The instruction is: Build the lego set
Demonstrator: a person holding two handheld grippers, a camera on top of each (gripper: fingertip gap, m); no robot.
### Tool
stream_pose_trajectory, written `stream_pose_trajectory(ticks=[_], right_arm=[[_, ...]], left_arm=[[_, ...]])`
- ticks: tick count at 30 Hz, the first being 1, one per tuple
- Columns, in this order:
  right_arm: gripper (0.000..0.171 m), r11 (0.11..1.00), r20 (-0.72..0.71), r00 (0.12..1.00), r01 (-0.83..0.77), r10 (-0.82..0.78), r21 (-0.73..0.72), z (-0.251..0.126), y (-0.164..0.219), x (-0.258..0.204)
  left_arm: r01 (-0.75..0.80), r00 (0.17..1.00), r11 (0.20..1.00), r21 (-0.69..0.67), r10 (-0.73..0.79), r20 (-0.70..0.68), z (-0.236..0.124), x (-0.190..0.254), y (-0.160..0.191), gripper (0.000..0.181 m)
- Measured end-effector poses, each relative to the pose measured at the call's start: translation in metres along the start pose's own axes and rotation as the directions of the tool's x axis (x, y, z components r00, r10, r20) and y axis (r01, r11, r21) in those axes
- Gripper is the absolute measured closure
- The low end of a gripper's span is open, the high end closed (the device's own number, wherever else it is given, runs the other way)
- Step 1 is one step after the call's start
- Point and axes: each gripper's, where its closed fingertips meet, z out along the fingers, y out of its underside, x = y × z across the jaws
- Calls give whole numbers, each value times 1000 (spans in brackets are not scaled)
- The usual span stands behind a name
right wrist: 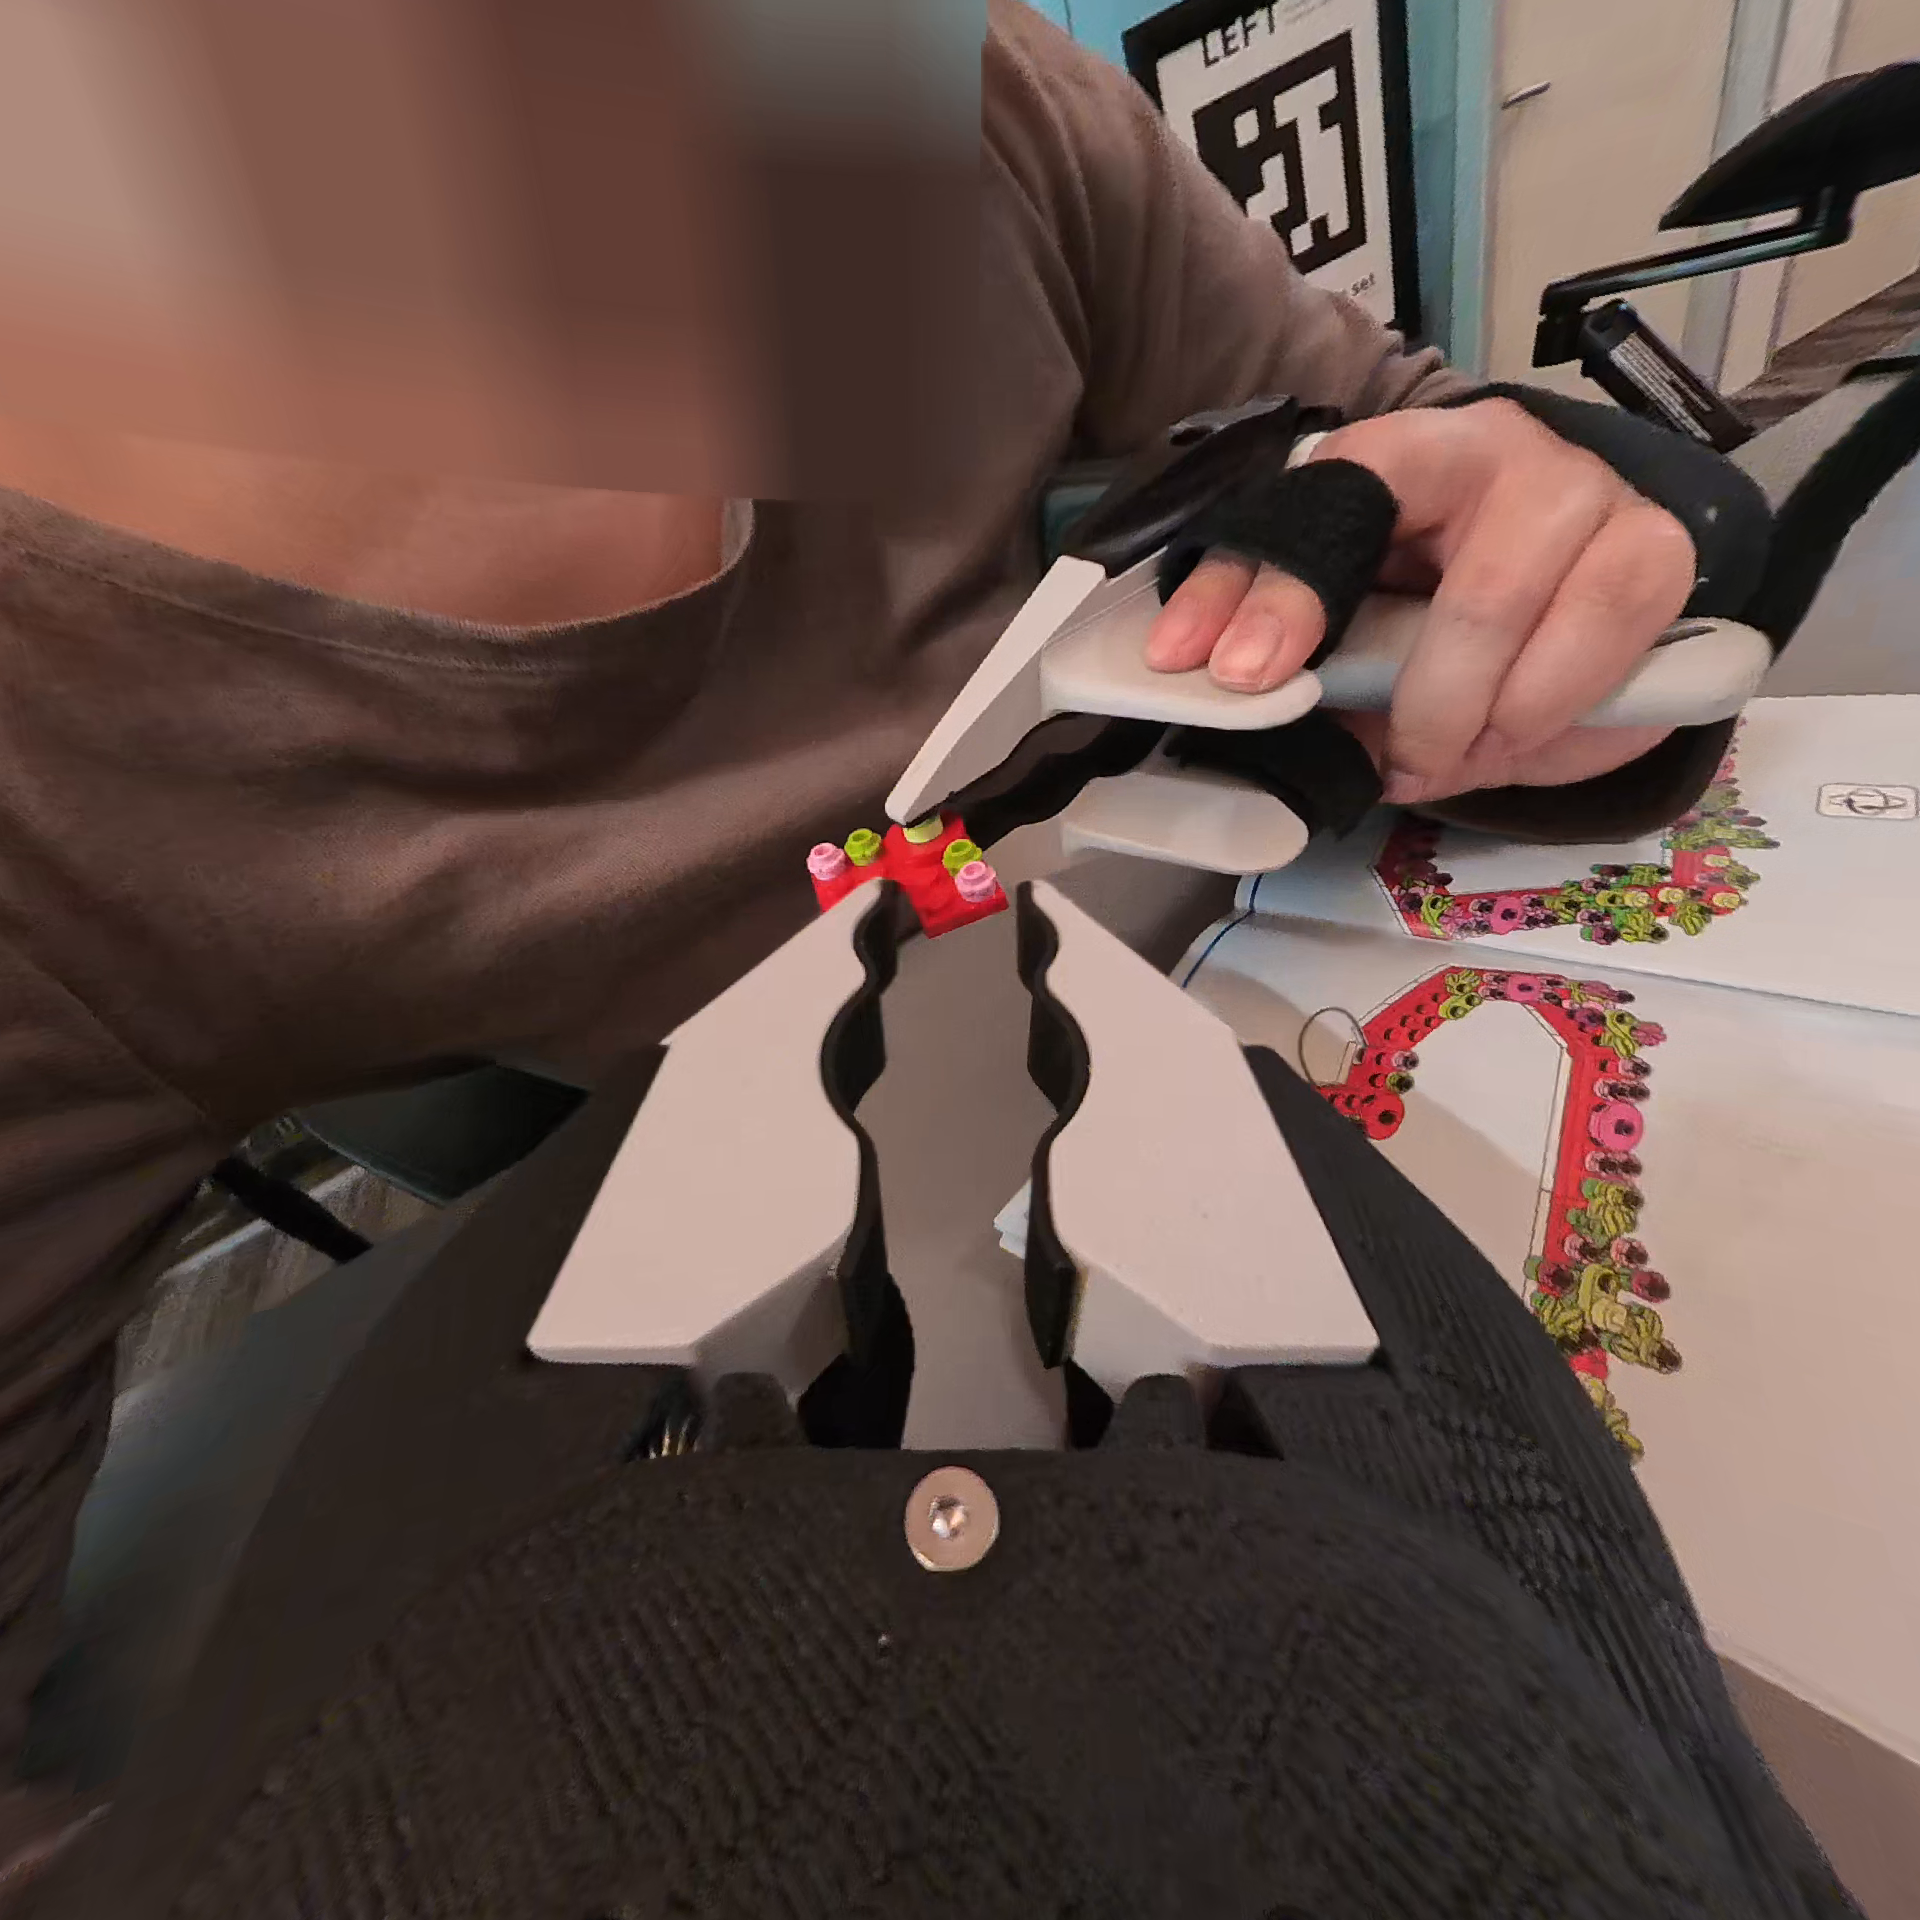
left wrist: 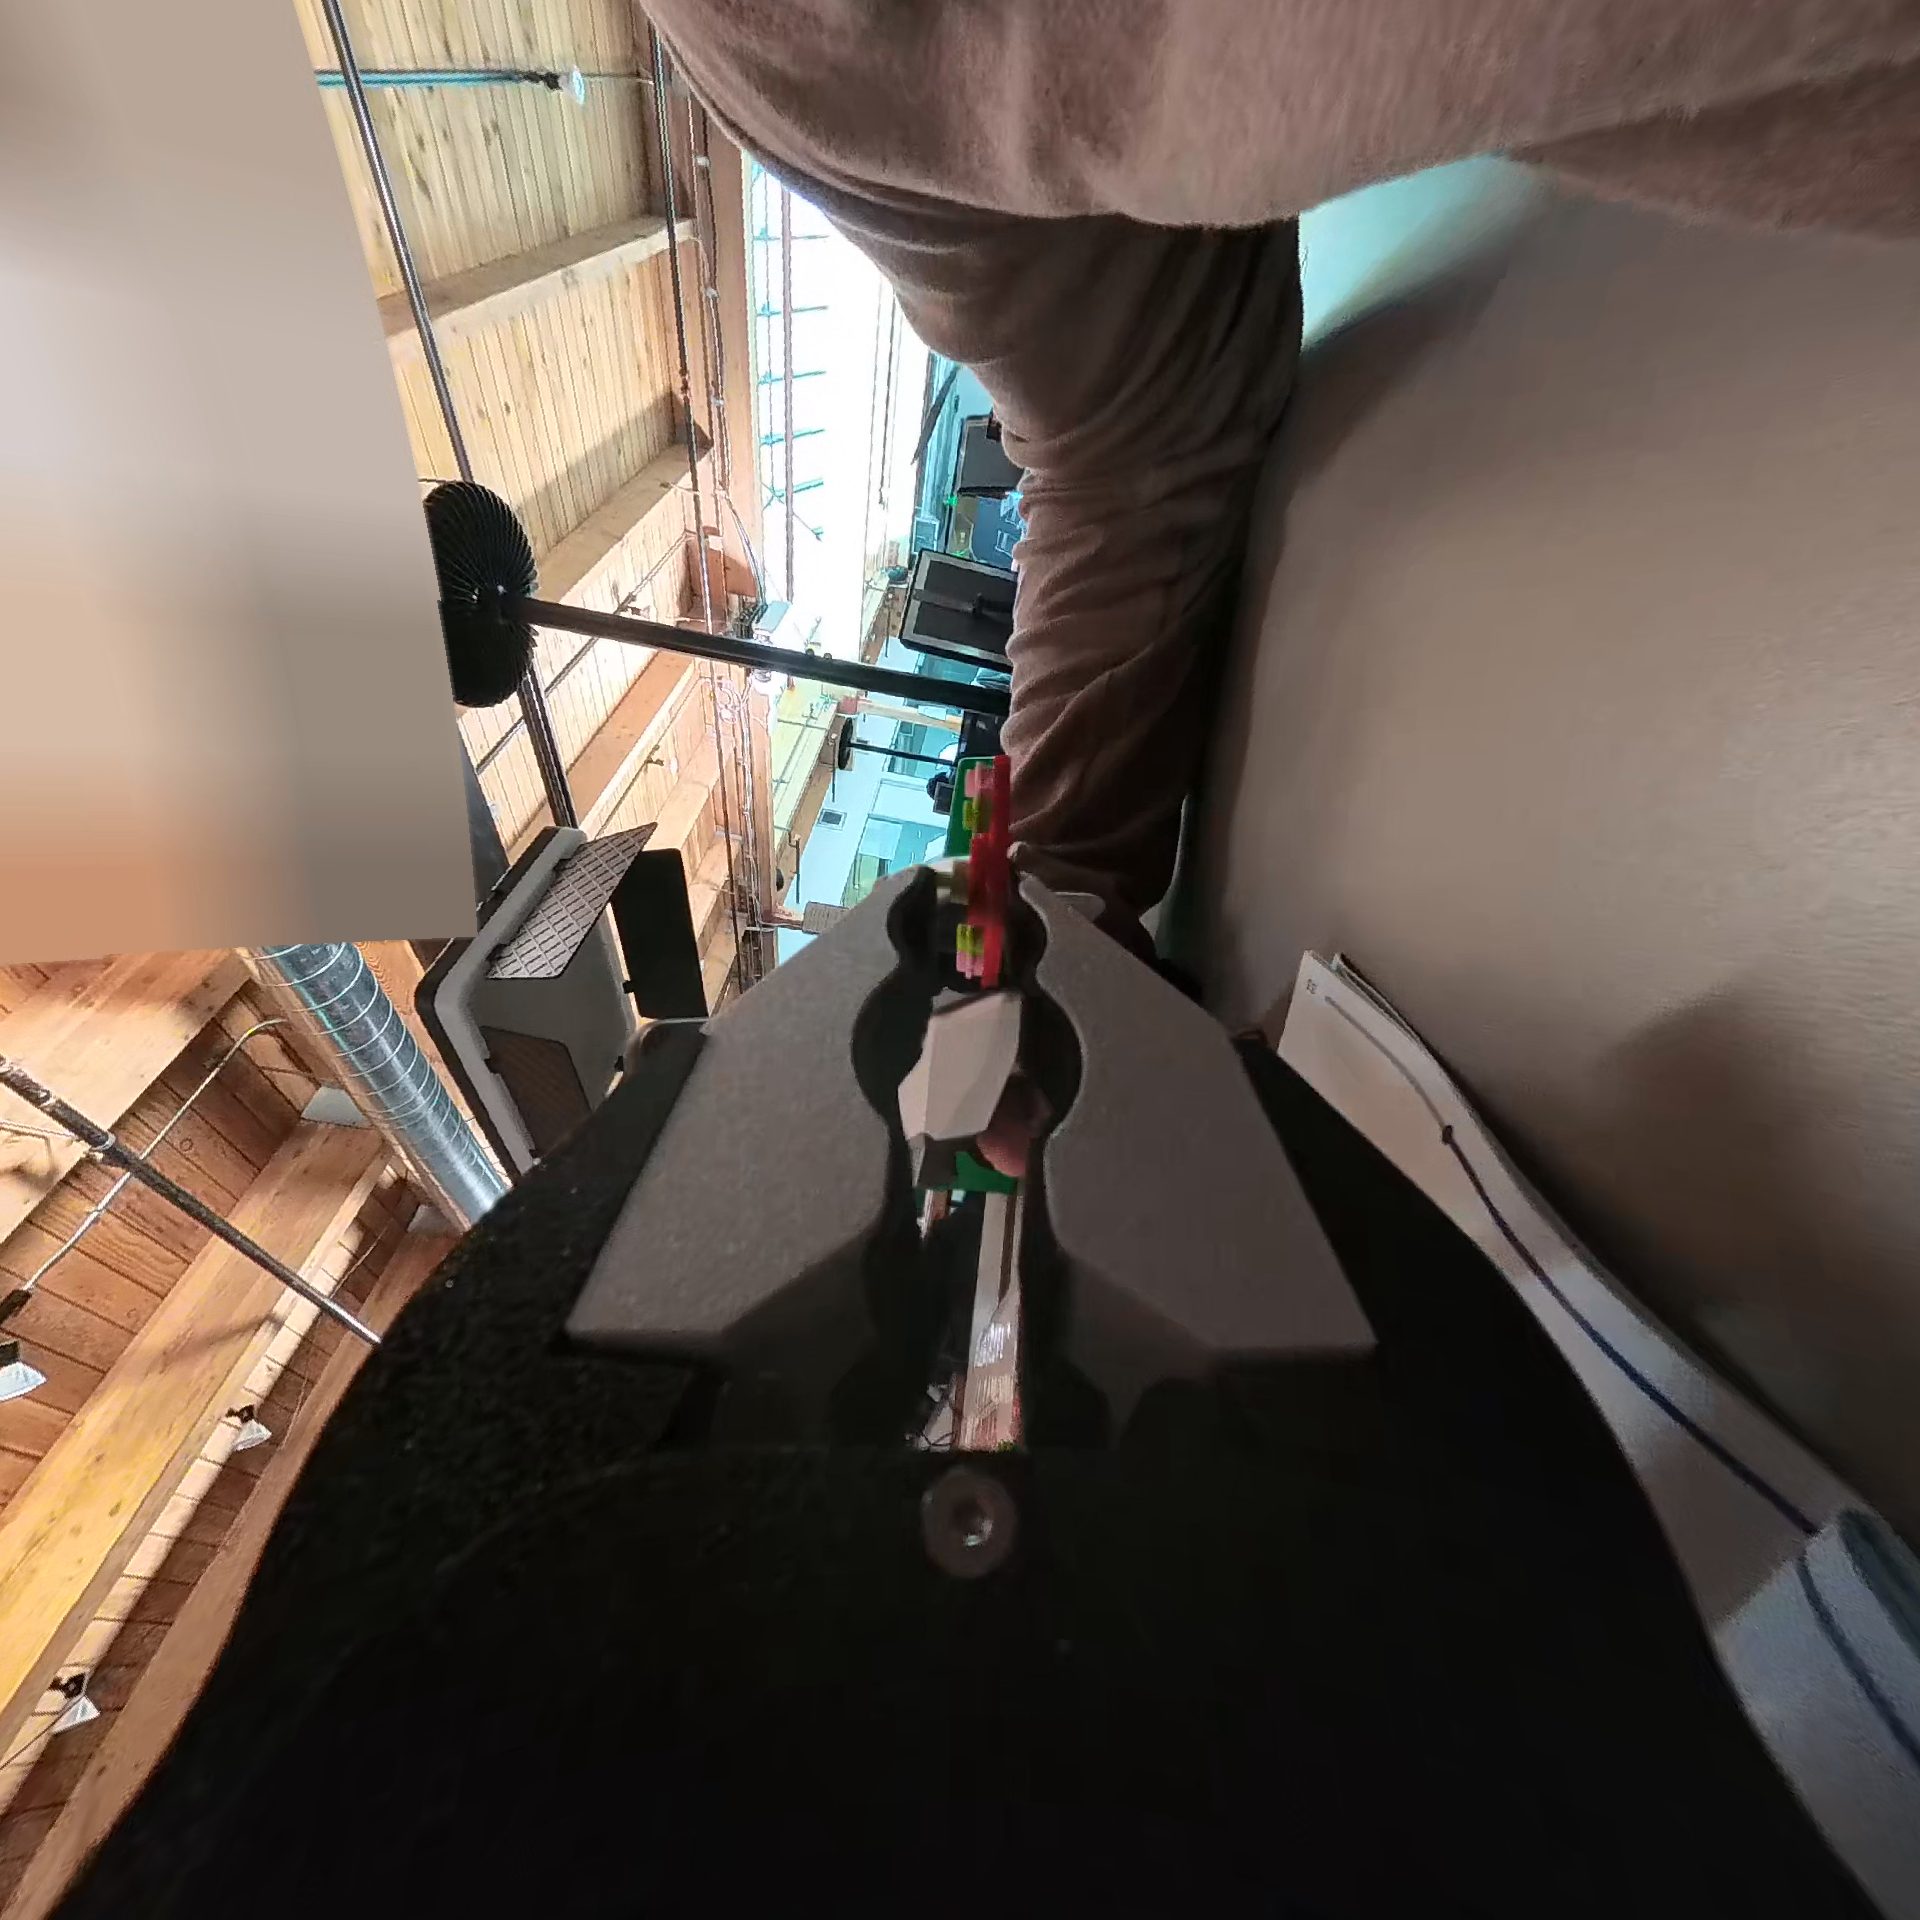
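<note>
A small red lego piece (right wrist: pixel 920 878) carries pink and lime round studs. In the right wrist view, my left gripper (right wrist: pixel 920 823) comes in from the right in a person's hand, pinching this piece at its tips. My right gripper (right wrist: pixel 954 899) is open, and the piece sits just past its left fingertip (right wrist: pixel 868 914), touching or nearly touching it. In the left wrist view, my left gripper (left wrist: pixel 977 896) is shut on the red piece (left wrist: pixel 989 862). Behind it I see a pale finger of the right gripper (left wrist: pixel 956 1060) and a bit of green.
An open instruction booklet (right wrist: pixel 1558 1039) with pictures of a red flowered arch lies on the white table (right wrist: pixel 1787 1299) to the right. It also shows in the left wrist view (left wrist: pixel 1455 1195). The person's brown-sleeved arm (left wrist: pixel 1122 520) and chest (right wrist: pixel 416 831) are close behind the piece.
</note>
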Motion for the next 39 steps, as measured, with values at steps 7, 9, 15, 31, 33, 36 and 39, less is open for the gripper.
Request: stream_pose_trajectory(ticks=[7, 9, 15, 31, 33, 36, 39], right_arm=[[155, 1000, 22, 999, 24, -23, -18, 3, 2, -5], [155, 999, 2, 999, 34, -34, -8, 2, 1, -4], [157, 998, -236, 971, 44, -34, 37, -31, -7, 9], [156, 963, -934, 278, -211, 226, 170, -113, 52, 46], [156, 955, -947, 218, -235, 236, 183, -112, 59, 43], [156, 953, -965, 153, -250, 214, 172, -110, 64, 40], [156, 951, -978, 104, -273, 183, 149, -110, 69, 39]], left_arm=[[-1, 1000, 1000, 18, 1, -2, 1, 1, -6, 171], [-2, 1000, 1000, 3, 2, 8, 0, 0, -3, 171], [112, 994, 989, -93, -111, 16, 2, -3, 20, 138], [683, 709, 639, -355, -696, 111, 2, -1, 90, 128], [659, 731, 654, -371, -674, 111, 2, 2, 91, 130], [637, 746, 658, -401, -657, 107, 2, 5, 93, 132], [646, 736, 649, -403, -669, 102, 3, 6, 93, 133]])
